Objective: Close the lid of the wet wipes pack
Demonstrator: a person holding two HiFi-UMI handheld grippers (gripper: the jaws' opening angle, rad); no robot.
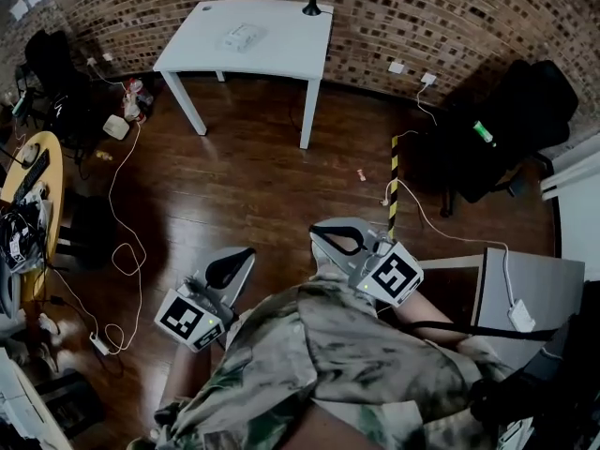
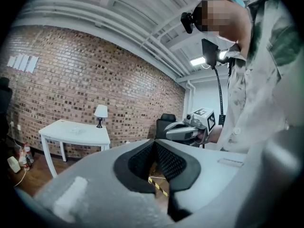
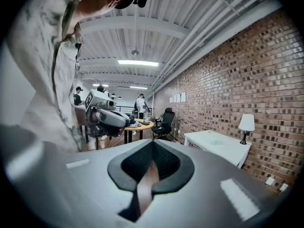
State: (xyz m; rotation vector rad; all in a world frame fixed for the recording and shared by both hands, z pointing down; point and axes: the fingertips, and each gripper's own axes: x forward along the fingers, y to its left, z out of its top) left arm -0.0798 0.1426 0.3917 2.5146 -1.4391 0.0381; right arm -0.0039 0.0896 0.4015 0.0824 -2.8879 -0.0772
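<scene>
Evidently the task is only just beginning: the wet wipes pack [image 1: 242,36] is lying on the white table [image 1: 281,59] by the brick wall, well apart from the person, and its lid is too small to judge. The left gripper [image 1: 228,270] and right gripper [image 1: 339,240] are hanging close to the body, each with jaws pressed together, gripping nothing. Approaching and closing are both remaining.

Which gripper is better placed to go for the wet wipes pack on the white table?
Left, marginally. The left gripper and right gripper are shut, empty, held near the body, far from the white table. In the head view the wet wipes pack sits more in line with the left.
</scene>
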